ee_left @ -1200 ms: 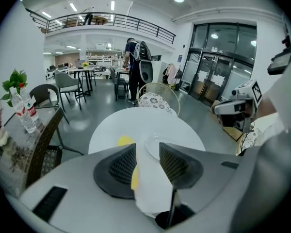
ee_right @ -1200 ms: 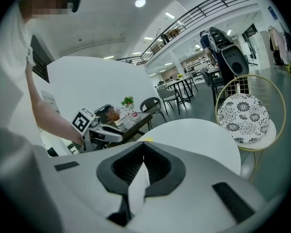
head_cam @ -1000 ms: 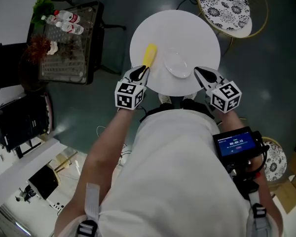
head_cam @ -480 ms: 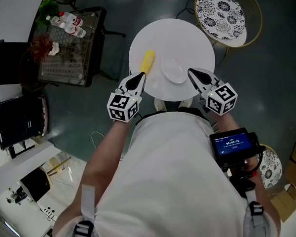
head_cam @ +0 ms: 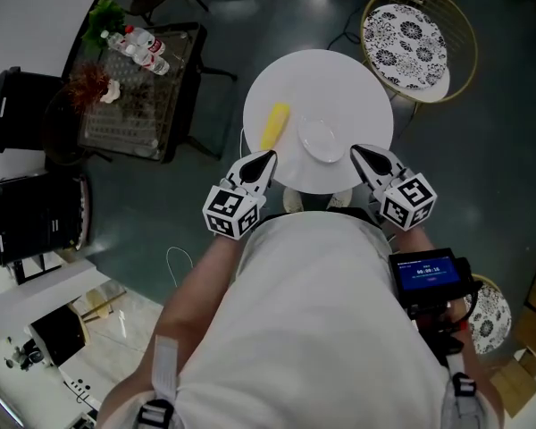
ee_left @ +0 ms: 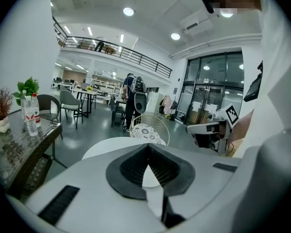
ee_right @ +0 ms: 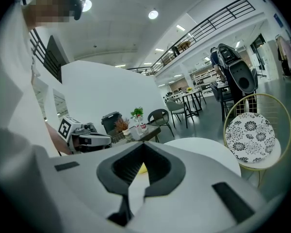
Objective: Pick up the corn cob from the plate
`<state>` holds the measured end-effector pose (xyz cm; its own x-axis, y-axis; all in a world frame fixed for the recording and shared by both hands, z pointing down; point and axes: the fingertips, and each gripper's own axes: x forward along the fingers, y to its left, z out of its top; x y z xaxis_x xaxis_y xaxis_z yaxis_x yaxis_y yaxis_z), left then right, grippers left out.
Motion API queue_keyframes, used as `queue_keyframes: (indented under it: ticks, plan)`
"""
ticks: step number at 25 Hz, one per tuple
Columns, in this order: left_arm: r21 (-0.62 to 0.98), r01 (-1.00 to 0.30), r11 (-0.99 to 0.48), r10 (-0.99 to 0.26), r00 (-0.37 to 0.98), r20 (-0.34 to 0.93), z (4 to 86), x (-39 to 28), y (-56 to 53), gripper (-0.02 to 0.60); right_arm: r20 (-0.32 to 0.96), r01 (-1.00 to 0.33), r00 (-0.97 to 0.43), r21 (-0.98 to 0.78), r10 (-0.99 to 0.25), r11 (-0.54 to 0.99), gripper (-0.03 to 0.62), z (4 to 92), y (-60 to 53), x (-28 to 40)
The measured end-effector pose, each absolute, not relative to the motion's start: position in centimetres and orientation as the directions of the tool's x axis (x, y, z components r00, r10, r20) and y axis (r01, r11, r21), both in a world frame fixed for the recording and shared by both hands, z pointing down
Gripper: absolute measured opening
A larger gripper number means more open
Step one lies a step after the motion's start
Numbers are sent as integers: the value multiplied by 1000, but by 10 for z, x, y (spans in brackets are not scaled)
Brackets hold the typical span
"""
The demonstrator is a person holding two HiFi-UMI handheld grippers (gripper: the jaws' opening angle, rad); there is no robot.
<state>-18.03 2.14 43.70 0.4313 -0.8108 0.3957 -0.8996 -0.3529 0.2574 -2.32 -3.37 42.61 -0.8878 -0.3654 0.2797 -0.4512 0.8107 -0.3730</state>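
Note:
A yellow corn cob (head_cam: 274, 125) lies on the round white table (head_cam: 339, 79), just left of a small clear plate (head_cam: 320, 140) and not on it. My left gripper (head_cam: 269, 156) hovers at the table's near edge, a short way behind the cob's near end, shut with nothing in it. My right gripper (head_cam: 356, 151) hangs at the near edge to the right of the plate, its jaws also together and empty. In the right gripper view, a bit of the corn cob (ee_right: 142, 168) shows through the gap behind the closed tips of the right gripper (ee_right: 144, 144). In the left gripper view, the left gripper (ee_left: 148, 147) points across the table.
A gold wire chair with a patterned cushion (head_cam: 406, 34) stands beyond the table at the right. At the left is a glass side table (head_cam: 129, 88) with bottles and plants, and black bins (head_cam: 22, 114) beside it. A small screen (head_cam: 426, 273) sits on the person's right forearm.
Both grippers have risen a little and drawn slightly back from the table. The left gripper's tips, close to the cob's near end before, now stand further from it. The cob has not moved.

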Motion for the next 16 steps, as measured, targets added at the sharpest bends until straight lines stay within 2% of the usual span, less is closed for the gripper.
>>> queue_keyframes:
  ticks: [16]
  plan:
    - [259,-891,-372,-790,451,417,447,-172,18,8,281,-466,-881,-379,-380,800,6,432,-35,-17]
